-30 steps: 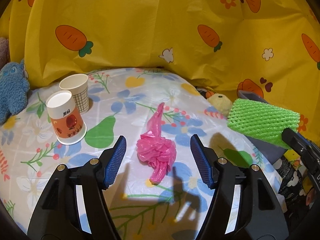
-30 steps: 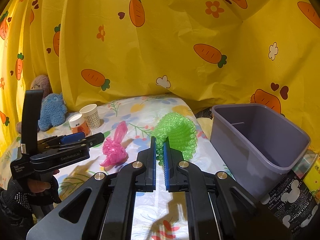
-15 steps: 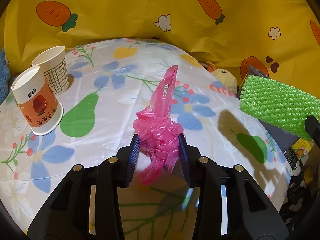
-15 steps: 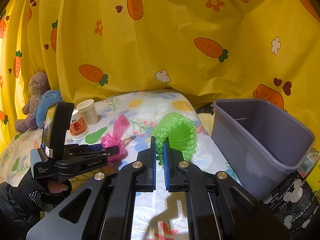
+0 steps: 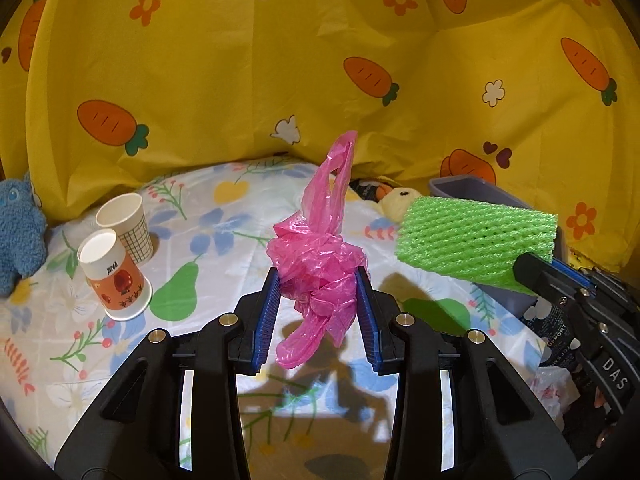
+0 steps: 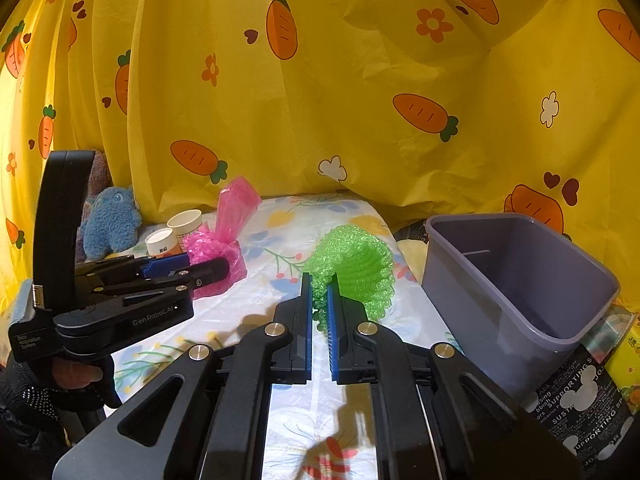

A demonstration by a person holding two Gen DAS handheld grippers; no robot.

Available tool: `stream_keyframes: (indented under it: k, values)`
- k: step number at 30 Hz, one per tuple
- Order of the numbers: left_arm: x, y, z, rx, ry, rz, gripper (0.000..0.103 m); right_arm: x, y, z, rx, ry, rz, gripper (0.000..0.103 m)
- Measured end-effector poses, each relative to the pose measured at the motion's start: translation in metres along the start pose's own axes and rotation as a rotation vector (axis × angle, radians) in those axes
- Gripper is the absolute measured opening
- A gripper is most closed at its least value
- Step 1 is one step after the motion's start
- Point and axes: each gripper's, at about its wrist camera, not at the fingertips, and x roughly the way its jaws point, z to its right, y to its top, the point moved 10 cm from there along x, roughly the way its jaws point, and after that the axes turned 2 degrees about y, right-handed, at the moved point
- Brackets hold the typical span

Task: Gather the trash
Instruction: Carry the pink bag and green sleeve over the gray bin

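Left gripper (image 5: 316,304) jaws part-closed, clamping crumpled pink plastic bag (image 5: 318,264) at frame centre; right gripper (image 6: 319,320) jaws nearly shut, pinching green foam net (image 6: 352,260).

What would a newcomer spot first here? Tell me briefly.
First, the pink bag, pinched in the left gripper and lifted above the flowered bed. Next, the green foam net, clamped in the right gripper, just left of the empty grey bin. Behind everything hangs a yellow carrot curtain.
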Motion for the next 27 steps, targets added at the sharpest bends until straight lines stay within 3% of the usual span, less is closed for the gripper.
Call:
stream_keyframes:
  k: [8, 15, 21, 27]
  values:
    - [-0.01, 0.028, 0.054, 0.057, -0.065, 0.046, 0.036, -0.022, 0.01, 0.034, 0.024, -0.063, 0.036, 0.007]
    - [0.004, 0.042, 0.107, 0.088, -0.174, 0.044, 0.036, -0.036, 0.011, 0.093, 0.093, -0.171, 0.056, 0.007]
    - [0.026, 0.049, 0.154, 0.094, -0.273, 0.018, 0.036, -0.032, -0.003, 0.145, 0.165, -0.258, 0.016, 0.007]
    - [0.049, 0.049, 0.184, 0.041, -0.376, -0.031, 0.037, -0.02, -0.017, 0.167, 0.196, -0.291, -0.024, 0.008]
